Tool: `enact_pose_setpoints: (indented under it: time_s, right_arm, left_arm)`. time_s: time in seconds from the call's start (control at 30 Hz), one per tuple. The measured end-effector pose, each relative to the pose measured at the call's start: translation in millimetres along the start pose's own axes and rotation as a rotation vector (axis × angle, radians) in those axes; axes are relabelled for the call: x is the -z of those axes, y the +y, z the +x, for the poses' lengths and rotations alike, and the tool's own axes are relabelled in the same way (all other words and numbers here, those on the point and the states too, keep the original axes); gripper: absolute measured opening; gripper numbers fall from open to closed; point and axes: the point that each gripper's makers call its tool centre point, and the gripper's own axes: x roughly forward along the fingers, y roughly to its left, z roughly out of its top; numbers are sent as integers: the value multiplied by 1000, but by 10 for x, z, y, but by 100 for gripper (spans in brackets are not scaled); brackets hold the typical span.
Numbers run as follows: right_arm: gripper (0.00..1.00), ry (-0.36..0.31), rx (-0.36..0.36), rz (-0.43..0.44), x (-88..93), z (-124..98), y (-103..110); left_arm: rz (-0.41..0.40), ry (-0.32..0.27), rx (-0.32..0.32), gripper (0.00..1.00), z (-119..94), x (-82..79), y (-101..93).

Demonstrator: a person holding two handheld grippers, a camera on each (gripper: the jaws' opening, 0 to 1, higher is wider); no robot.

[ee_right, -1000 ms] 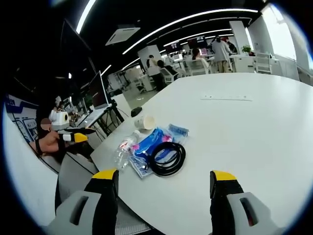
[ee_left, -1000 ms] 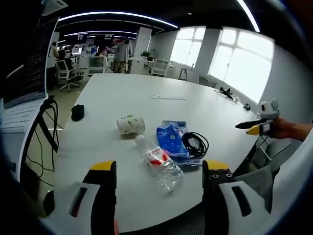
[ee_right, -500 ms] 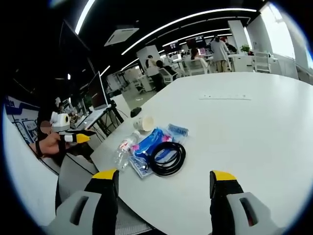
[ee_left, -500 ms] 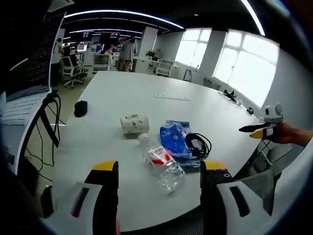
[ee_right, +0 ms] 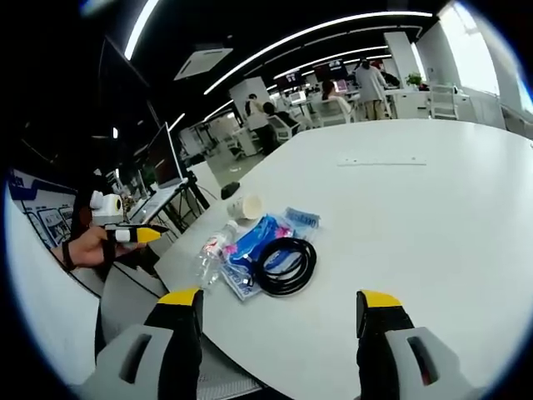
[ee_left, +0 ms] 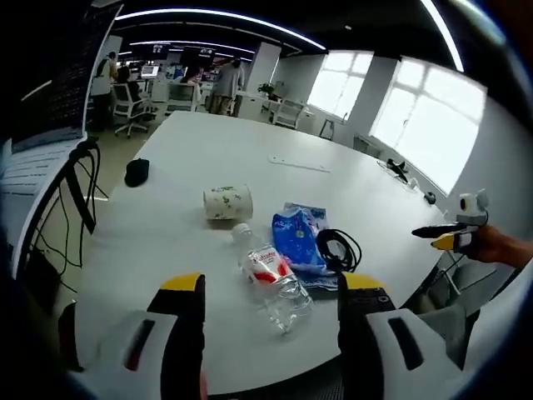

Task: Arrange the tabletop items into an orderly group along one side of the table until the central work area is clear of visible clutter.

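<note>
The clear plastic bottle [ee_left: 273, 279], blue packet [ee_left: 294, 240], coiled black cable [ee_left: 336, 246] and tipped paper cup [ee_left: 226, 202] lay clustered near the white table's [ee_left: 250, 158] near edge, where they had been a second before. Only the cameras had shifted slightly. The left gripper [ee_left: 265, 292] and right gripper [ee_right: 273, 300] hung above that edge, jaws wide apart, empty, touching nothing.
</note>
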Motion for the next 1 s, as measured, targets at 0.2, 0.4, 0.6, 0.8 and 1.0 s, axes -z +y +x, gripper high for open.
enact_pose_setpoints:
  time_s: [0.2,0.4,0.6,0.8,1.0]
  right_arm:
    - [76,0,3,2,4,-8,-20]
    - [76,-17,1,23,-19,-16,-11]
    - [75,-16,3,21,-23,-15,-17]
    - [75,-15,7,27,-4,-22,-17]
    - [75,-13,5,35,21,-22,1]
  left_arm:
    - [-8,5,3,64,39,-7,-12]
    - [-40,8,7,63,99,-21,-17]
    - [-62,25,-3,63,166,0,-37]
    - [-103,42,-14,62,235,46,-51]
    - [-214,72,-47,62,292,176,-13]
